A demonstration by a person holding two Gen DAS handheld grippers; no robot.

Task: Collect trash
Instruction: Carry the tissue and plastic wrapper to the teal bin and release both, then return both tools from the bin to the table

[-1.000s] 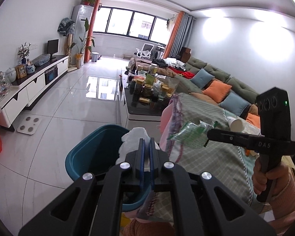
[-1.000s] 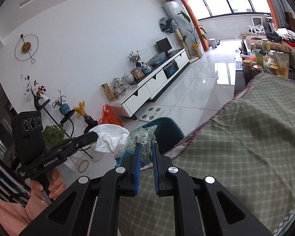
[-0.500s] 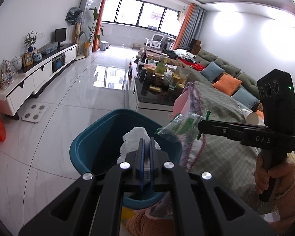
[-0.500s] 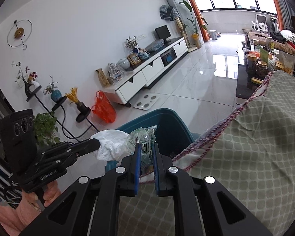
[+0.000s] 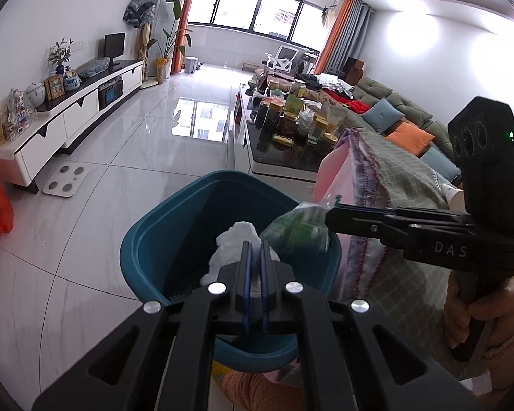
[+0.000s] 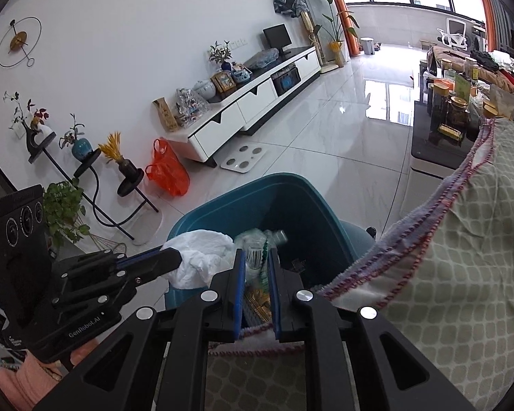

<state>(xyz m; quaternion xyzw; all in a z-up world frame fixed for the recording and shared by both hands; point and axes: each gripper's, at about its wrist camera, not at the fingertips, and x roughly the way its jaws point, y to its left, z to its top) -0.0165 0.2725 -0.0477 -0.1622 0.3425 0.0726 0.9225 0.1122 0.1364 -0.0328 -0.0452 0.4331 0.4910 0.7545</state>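
L gripper (image 5: 254, 250) clamped on white tissue wad (image 5: 234, 243), R gripper (image 6: 256, 263) clamped on clear green wrapper (image 6: 255, 250), both over teal bin (image 5: 161, 233) beside checked cloth (image 6: 462, 257).

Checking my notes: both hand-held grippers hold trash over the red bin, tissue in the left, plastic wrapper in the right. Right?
Not quite: the bin is teal, as both wrist views show. The rest holds: left hand-held gripper holds the tissue, right hand-held gripper the wrapper, over it.
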